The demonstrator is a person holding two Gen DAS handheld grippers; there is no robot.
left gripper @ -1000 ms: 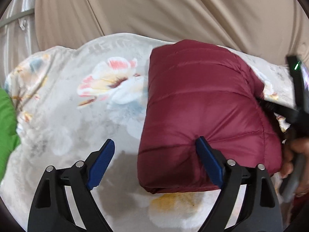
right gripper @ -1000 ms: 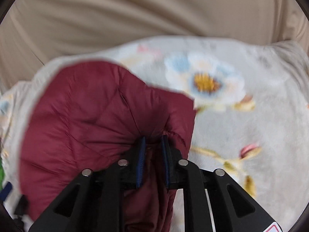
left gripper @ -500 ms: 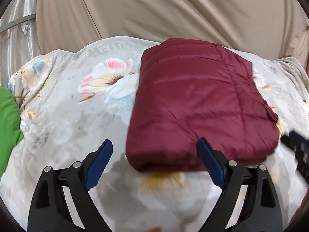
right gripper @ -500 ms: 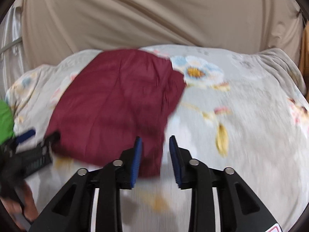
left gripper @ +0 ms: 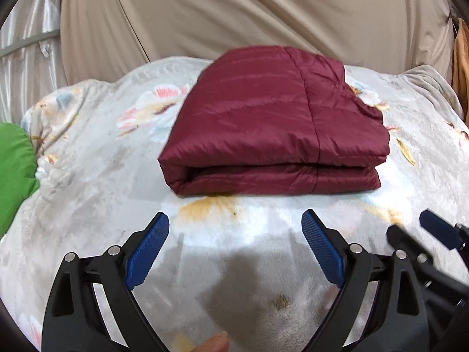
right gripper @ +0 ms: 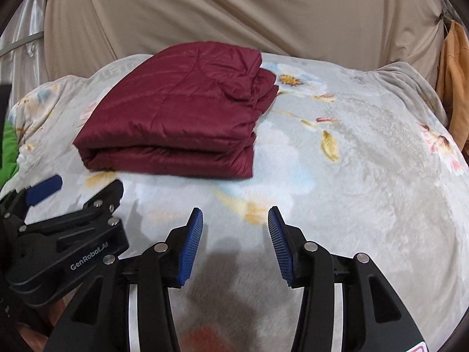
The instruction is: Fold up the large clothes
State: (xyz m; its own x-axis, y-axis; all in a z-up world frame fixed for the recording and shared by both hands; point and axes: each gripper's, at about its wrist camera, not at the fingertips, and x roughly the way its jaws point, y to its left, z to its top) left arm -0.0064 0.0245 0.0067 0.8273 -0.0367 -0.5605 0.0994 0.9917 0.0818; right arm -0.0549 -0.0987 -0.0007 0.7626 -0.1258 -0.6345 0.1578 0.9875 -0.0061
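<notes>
On floral fleece bed blanket [left gripper: 88, 176], at twelve o'clock: folded maroon quilted puffer jacket [left gripper: 272, 123]. Left gripper [left gripper: 234, 252] and right gripper [right gripper: 234, 243] fingers spread, empty. Folding seemingly done; next, perhaps neatening the ragged two-o'clock edge.

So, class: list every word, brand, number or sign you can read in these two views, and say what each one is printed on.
"GenRobot_AI": white lettering on the black body of the left gripper, seen in the right wrist view; the mark between "GenRobot" and "AI" is unclear.
A red-edged label at the bottom right corner of the right wrist view: cut off, unreadable.
Nothing readable on the maroon jacket, floral blanket or right gripper.
</notes>
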